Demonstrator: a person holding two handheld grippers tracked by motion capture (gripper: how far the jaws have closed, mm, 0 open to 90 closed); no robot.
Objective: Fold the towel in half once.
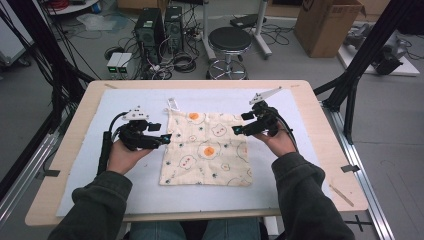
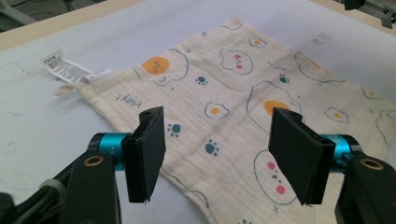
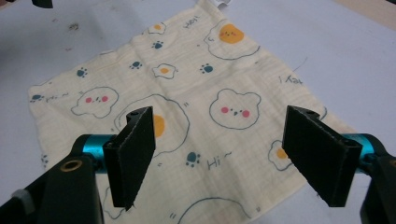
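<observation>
A cream cloth printed with fried eggs, bears and paw prints lies spread flat in the middle of the table. It also shows in the left gripper view and the right gripper view. A white tag hangs off its far left corner. My left gripper hovers at the cloth's left edge, jaws open with nothing between them. At the cloth's right edge my right gripper is held just above it, also open and empty.
A pale blue mat covers the wooden table under the cloth. A small wooden stick lies near the table's right front corner. Beyond the table stand a stool, computer towers and a cardboard box.
</observation>
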